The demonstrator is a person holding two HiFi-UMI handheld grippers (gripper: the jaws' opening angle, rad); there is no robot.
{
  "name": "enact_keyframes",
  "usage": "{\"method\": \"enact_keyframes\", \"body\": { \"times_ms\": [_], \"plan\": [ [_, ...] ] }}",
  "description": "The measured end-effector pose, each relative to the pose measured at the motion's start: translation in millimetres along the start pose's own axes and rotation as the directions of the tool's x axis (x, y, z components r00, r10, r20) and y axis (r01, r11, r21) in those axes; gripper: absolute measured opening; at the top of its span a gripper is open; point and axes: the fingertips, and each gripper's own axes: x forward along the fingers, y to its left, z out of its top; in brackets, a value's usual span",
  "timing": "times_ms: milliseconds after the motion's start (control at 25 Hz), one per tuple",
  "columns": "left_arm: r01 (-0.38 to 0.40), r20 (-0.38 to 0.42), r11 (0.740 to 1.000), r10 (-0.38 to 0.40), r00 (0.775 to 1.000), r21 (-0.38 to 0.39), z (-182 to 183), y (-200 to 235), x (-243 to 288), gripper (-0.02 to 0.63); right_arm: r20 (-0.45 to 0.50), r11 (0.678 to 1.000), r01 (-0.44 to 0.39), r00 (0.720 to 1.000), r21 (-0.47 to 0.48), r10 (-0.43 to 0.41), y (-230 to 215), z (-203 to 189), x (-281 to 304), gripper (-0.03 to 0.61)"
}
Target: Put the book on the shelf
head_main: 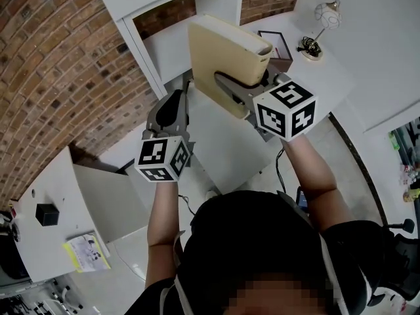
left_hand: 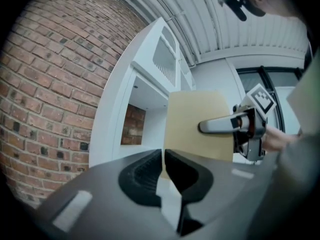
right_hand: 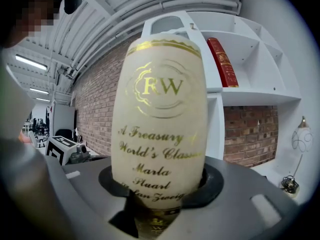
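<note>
Head view: one book point(head_main: 226, 51), two grippers point(head_main: 186, 87) point(head_main: 246, 81)

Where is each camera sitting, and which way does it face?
Head view: on the person's head, facing steeply down at the cream book by the white shelf unit; hair, both forearms, left gripper and right gripper show.
Left gripper view: on the left gripper, facing along its shut, empty jaws at the book's cover; the right gripper shows.
Right gripper view: on the right gripper, facing the book's spine clamped in its jaws; left gripper's cube shows.
All three share the book.
</note>
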Motion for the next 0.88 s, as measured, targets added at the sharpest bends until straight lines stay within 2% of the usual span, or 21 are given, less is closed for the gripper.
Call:
{"method": "enact_keyframes", "body": {
  "times_ms": [280, 880],
  "plan": [
    [0.019, 0.012, 1.000, -0.019, 1.000, -0.001, 7.2, 22.0, -1.8, 0.021, 0.019, 1.000, 0.014, 1.000, -0.010, -0.013, 4.0, 22.2, 21.8, 0.230],
    [0.018, 0.027, 0.999, -0.017, 0.999, -0.027, 11.2, 67.5, -1.0, 0.021, 0.004, 1.000, 0.025, 1.000, -0.008, -0.025, 15.7, 34.4, 72.1, 0.230]
  ]
}}
